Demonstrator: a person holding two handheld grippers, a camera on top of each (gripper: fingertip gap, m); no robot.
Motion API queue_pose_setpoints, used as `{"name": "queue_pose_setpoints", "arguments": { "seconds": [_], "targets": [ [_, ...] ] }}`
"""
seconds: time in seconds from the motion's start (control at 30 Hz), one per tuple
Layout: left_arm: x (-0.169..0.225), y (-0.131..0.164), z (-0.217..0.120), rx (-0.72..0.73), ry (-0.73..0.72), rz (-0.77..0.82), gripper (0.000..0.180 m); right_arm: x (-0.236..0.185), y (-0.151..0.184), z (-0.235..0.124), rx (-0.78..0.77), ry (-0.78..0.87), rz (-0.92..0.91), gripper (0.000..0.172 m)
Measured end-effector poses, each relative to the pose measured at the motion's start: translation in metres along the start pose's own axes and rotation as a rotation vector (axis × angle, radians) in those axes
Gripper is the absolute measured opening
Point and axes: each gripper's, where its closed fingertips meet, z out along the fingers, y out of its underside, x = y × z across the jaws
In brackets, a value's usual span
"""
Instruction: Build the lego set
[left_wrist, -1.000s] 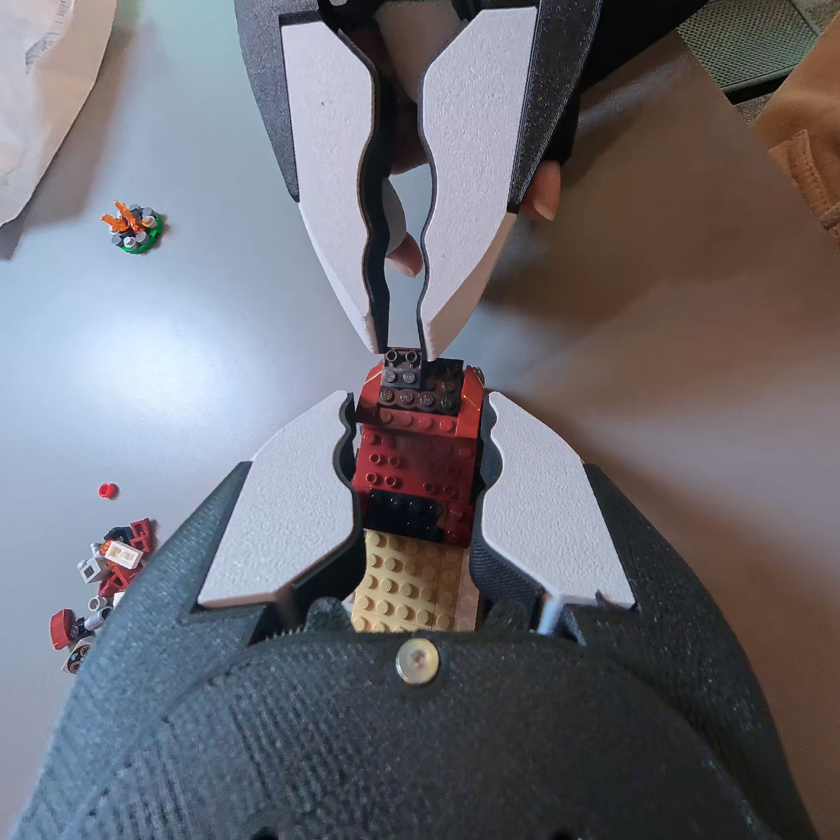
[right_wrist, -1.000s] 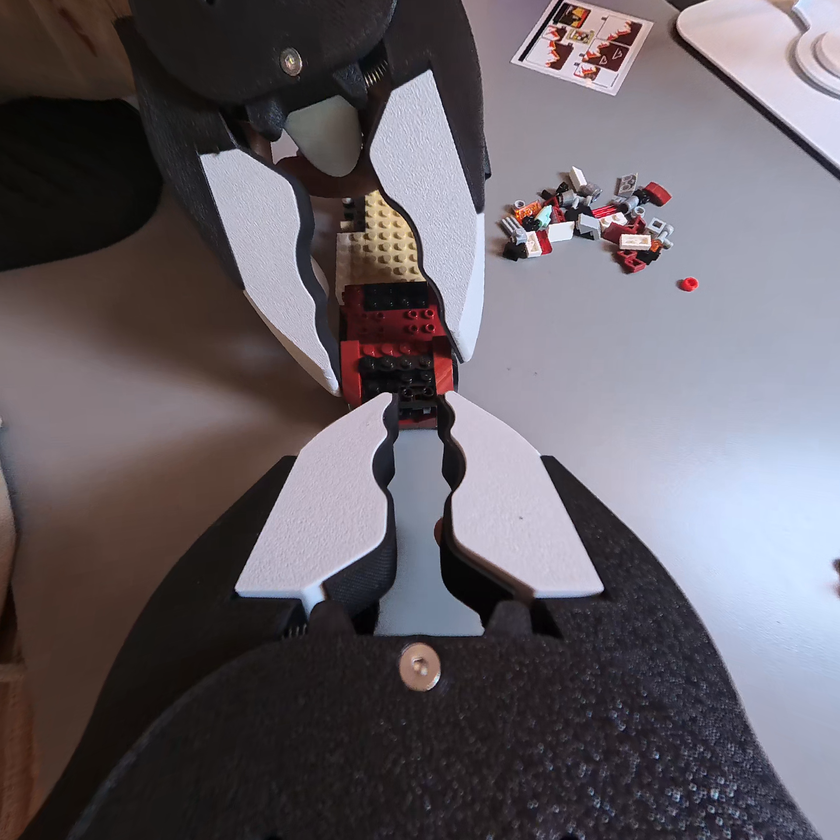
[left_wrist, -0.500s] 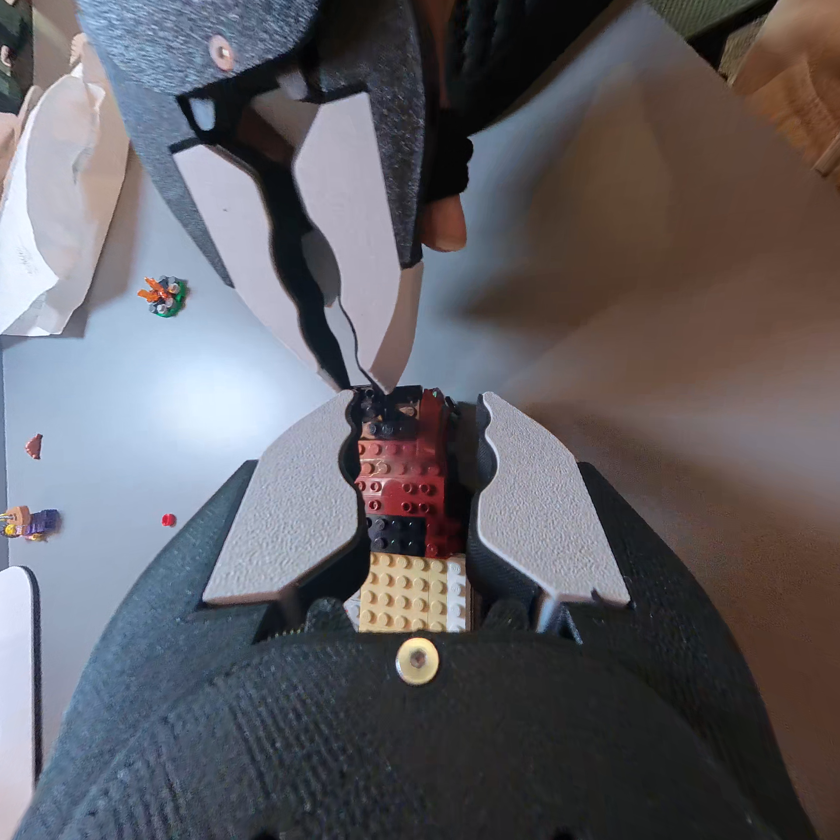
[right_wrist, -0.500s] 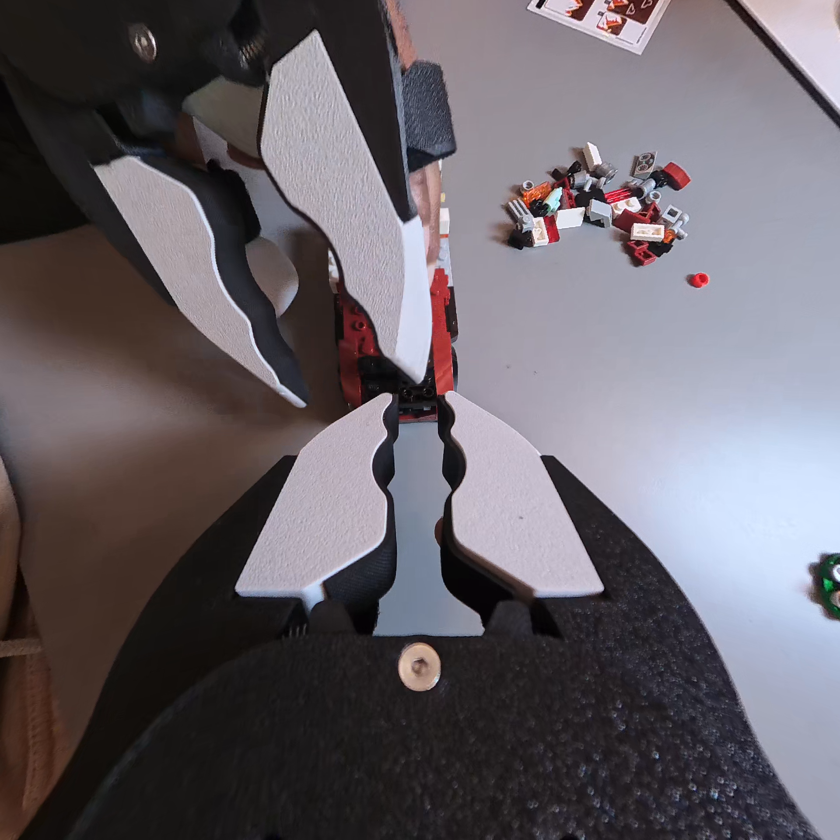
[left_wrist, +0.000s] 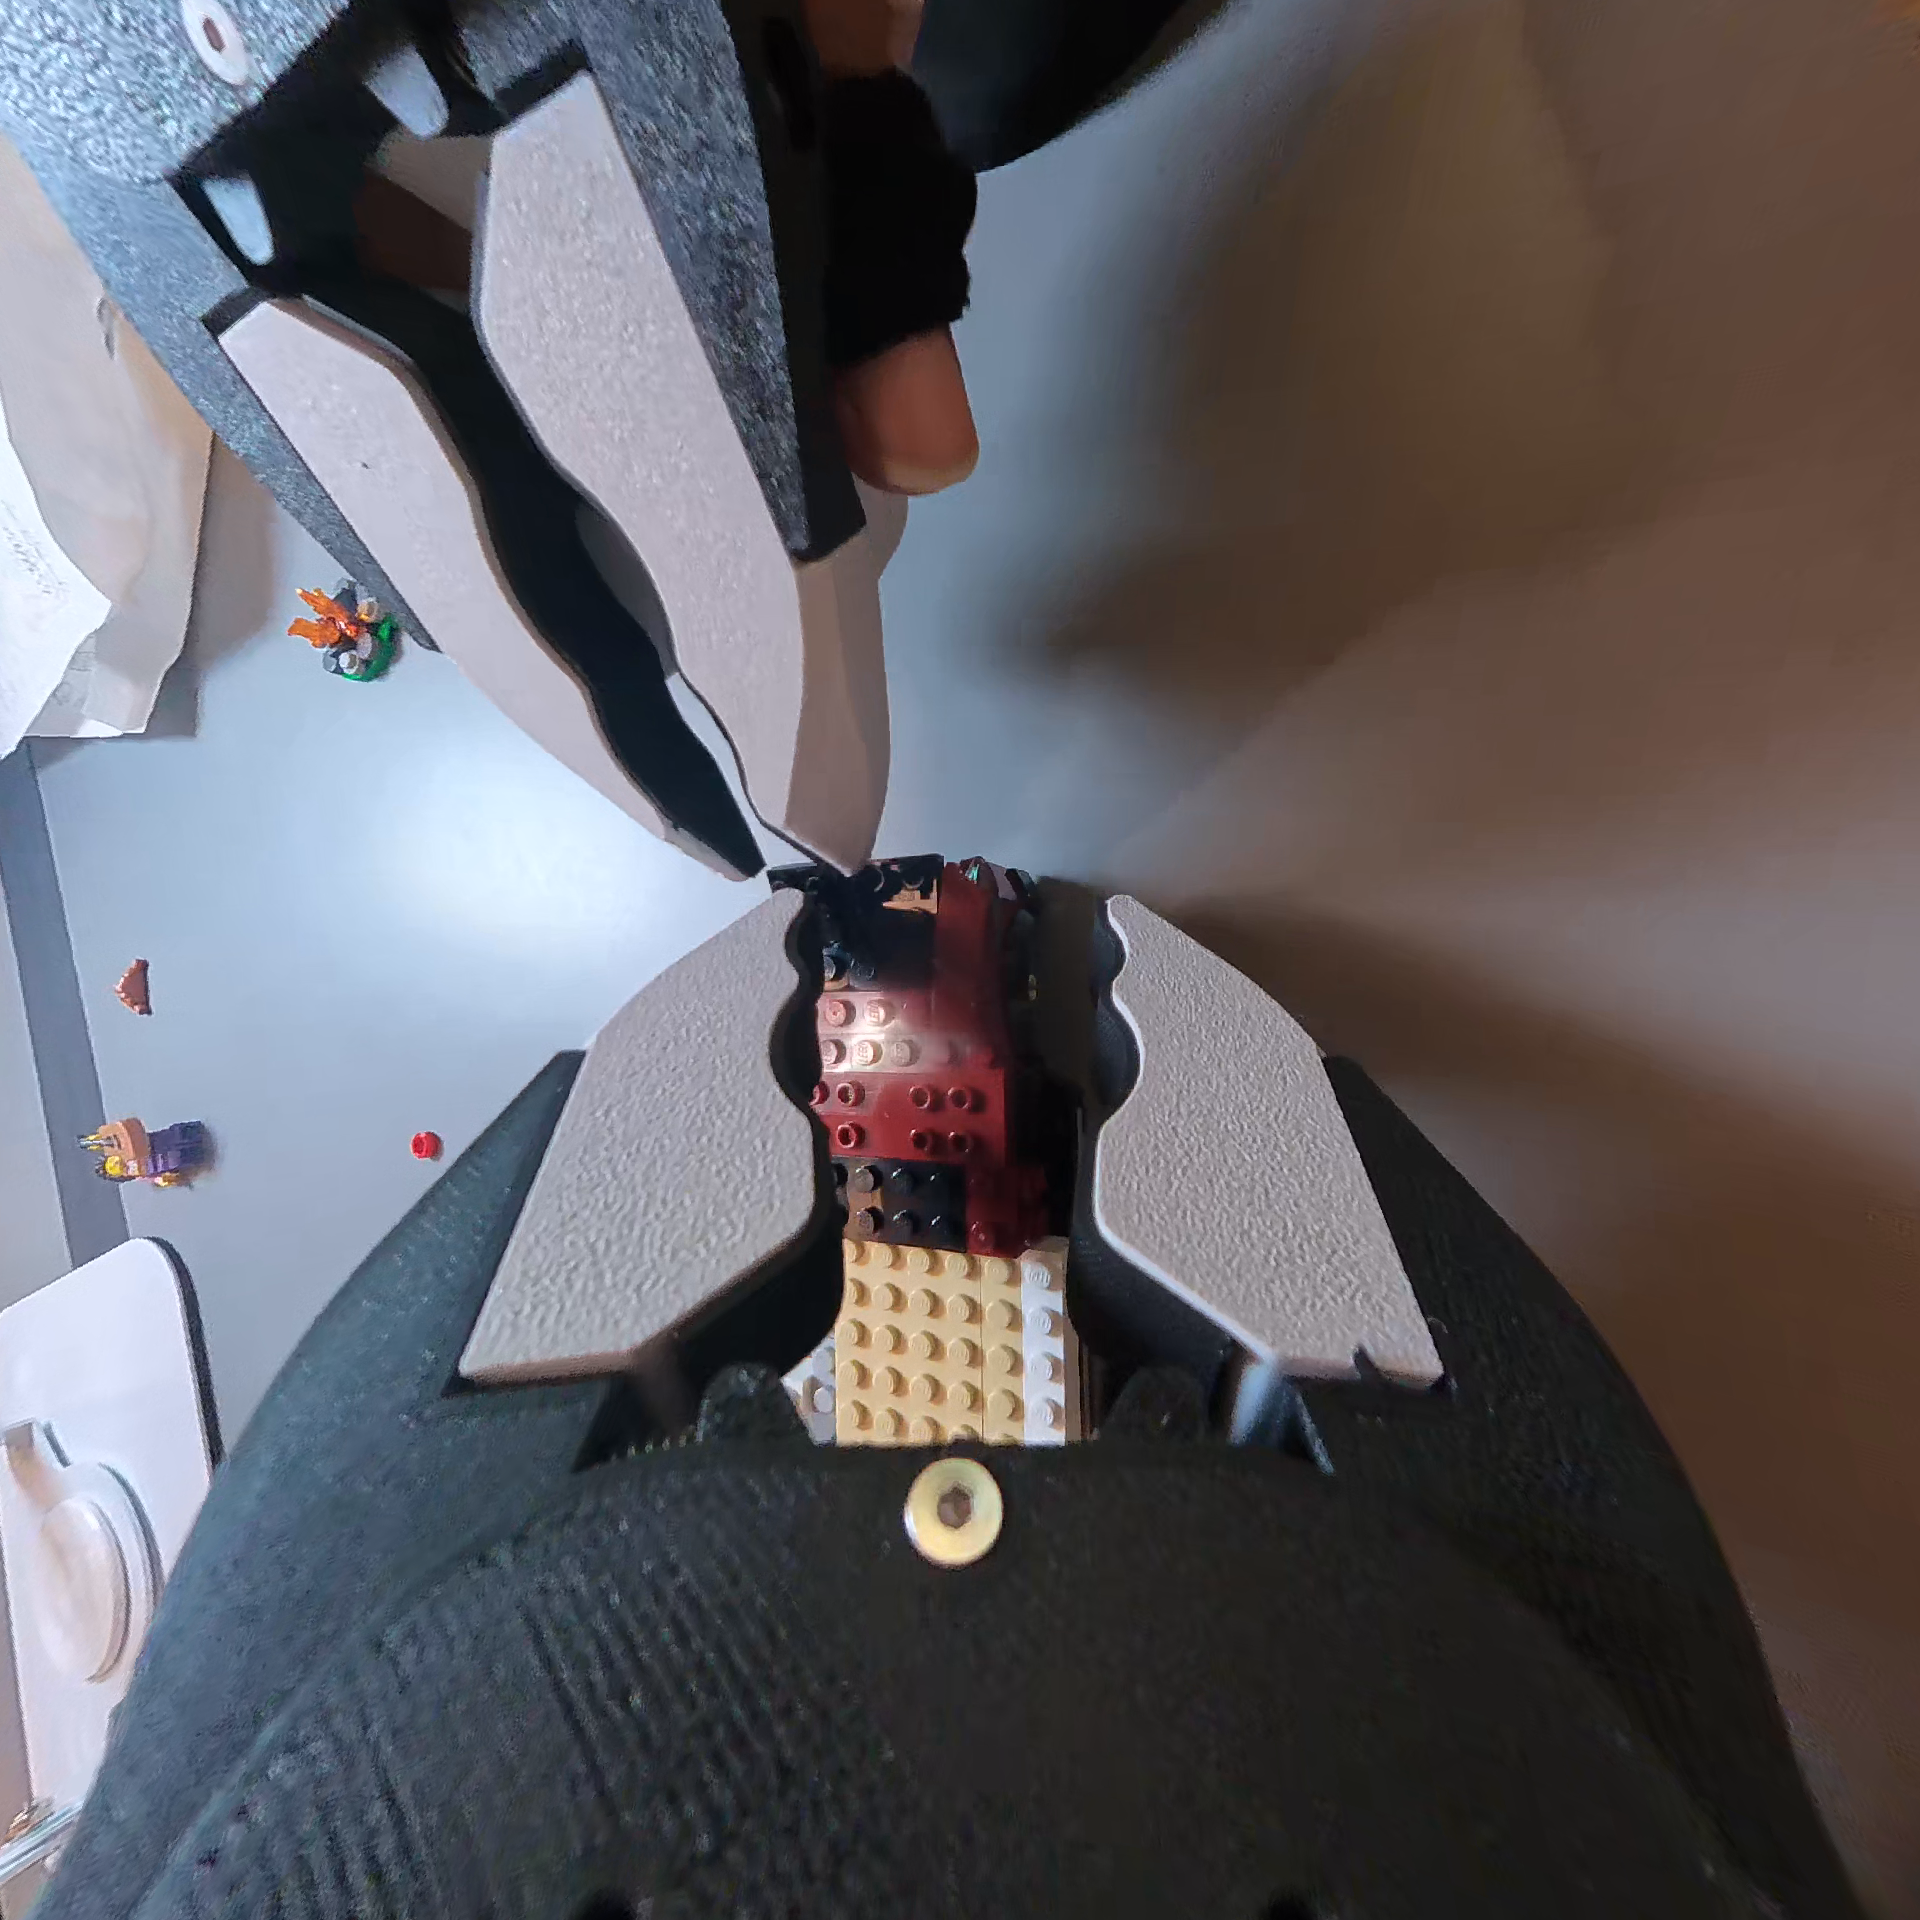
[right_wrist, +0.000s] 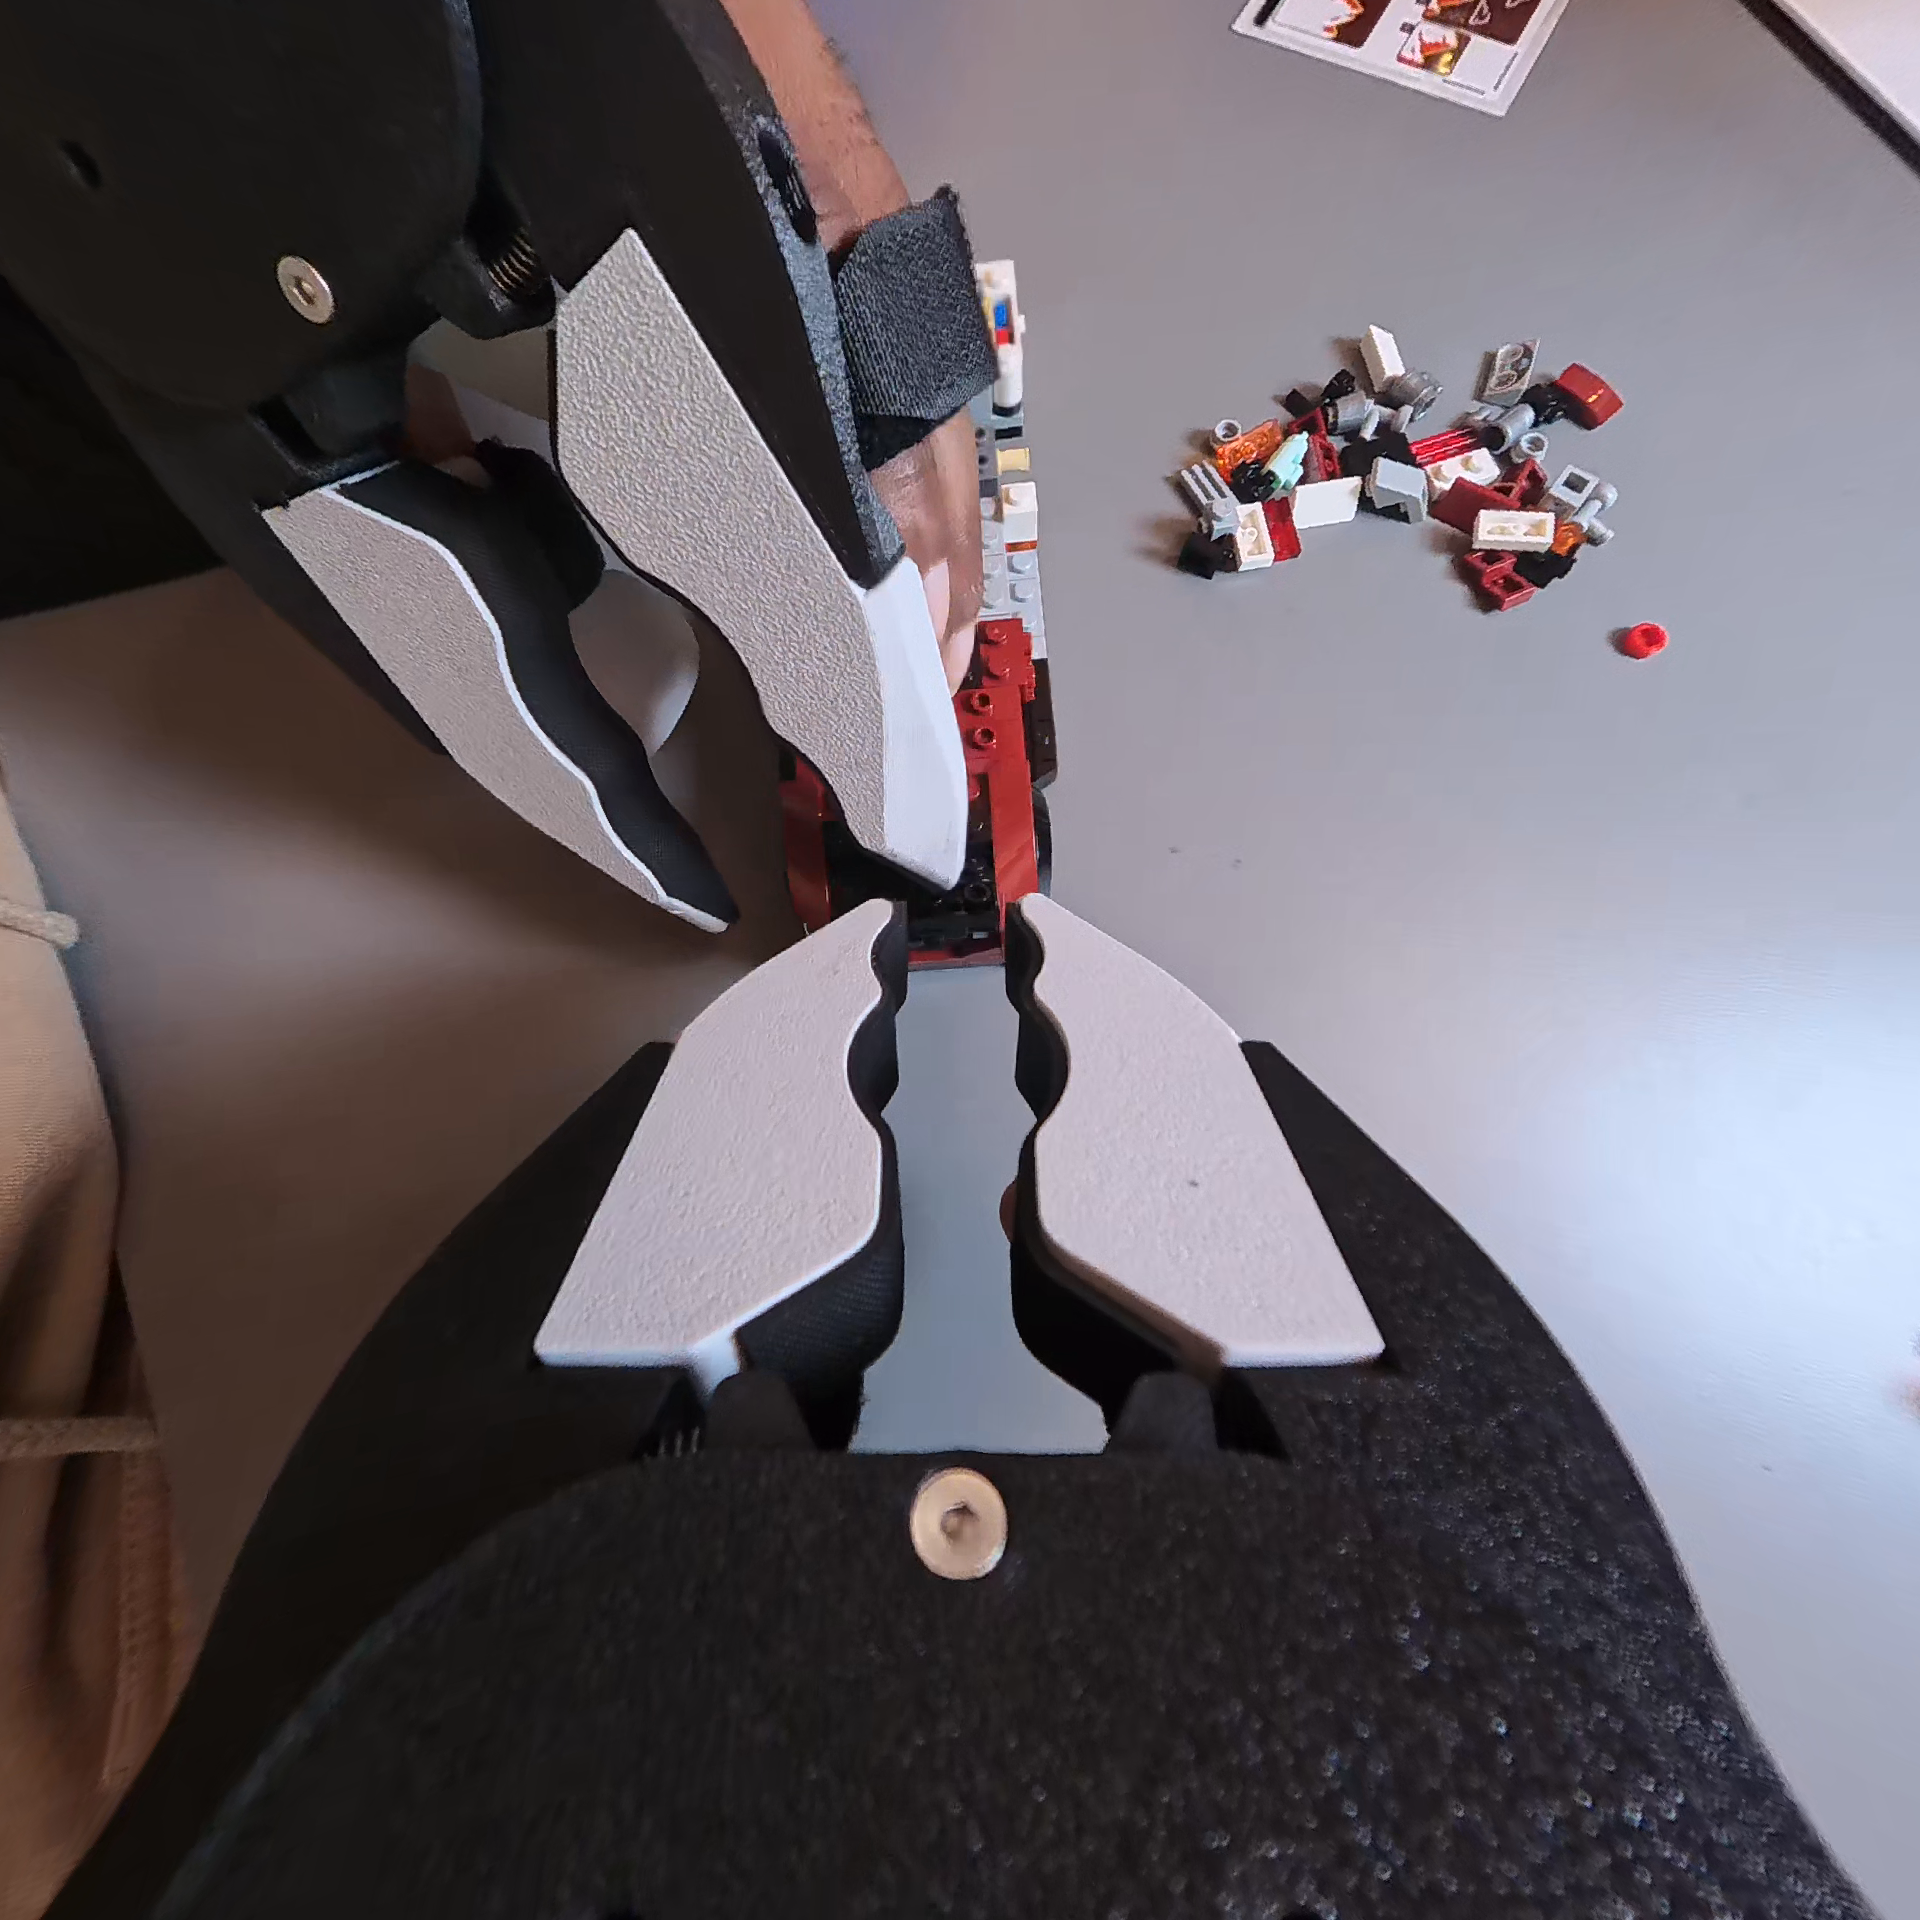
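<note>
Two grippers meet on one brick model (left_wrist: 925, 1122), dark red and black on top with a tan studded plate behind, held off the grey table (right_wrist: 1455, 935). Left gripper (left_wrist: 945, 914) is spread wide around the model's body, which lies tilted between the fingers; its left pad sits against the model's side, contact on the right side is in shadow, hard to tell. Right gripper (right_wrist: 951, 920) is only narrowly parted, fingertips clamped on the small black piece (right_wrist: 956, 914) at the model's front end. Each gripper shows tilted in the other's view, gloved fingers (left_wrist: 894, 312) on the handle. Ahead-right of the right gripper: pile of loose bricks (right_wrist: 1403, 468), a single red stud (right_wrist: 1642, 639), a printed leaflet (right_wrist: 1392, 42) further off. Left of the left gripper: small green-and-orange build (left_wrist: 348, 634), minifigure (left_wrist: 151, 1151), brown piece (left_wrist: 135, 985), red stud (left_wrist: 424, 1145), white paper (left_wrist: 73, 520), white tray (left_wrist: 83, 1507)
</note>
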Motion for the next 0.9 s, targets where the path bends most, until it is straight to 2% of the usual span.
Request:
{"name": "queue_pose_setpoints", "arguments": {
  "seconds": [0.1,0.17,0.53,0.9],
  "targets": [
    [0.0,0.0,0.0,-0.01,-0.002,0.004,0.049,0.002,-0.003,-0.008,0.039,-0.029,0.021,0.016],
    [0.0,0.001,0.0,-0.016,-0.006,0.009,0.049,0.003,-0.004,-0.011,0.057,-0.047,0.044,0.009],
    [0.0,0.002,0.001,-0.034,-0.031,0.024,0.049,0.001,0.003,0.001,0.046,-0.11,0.103,0.003],
    [0.0,0.002,0.001,-0.04,-0.046,0.032,0.051,-0.006,0.003,0.0,0.091,-0.226,0.27,0.014]
  ]
}}
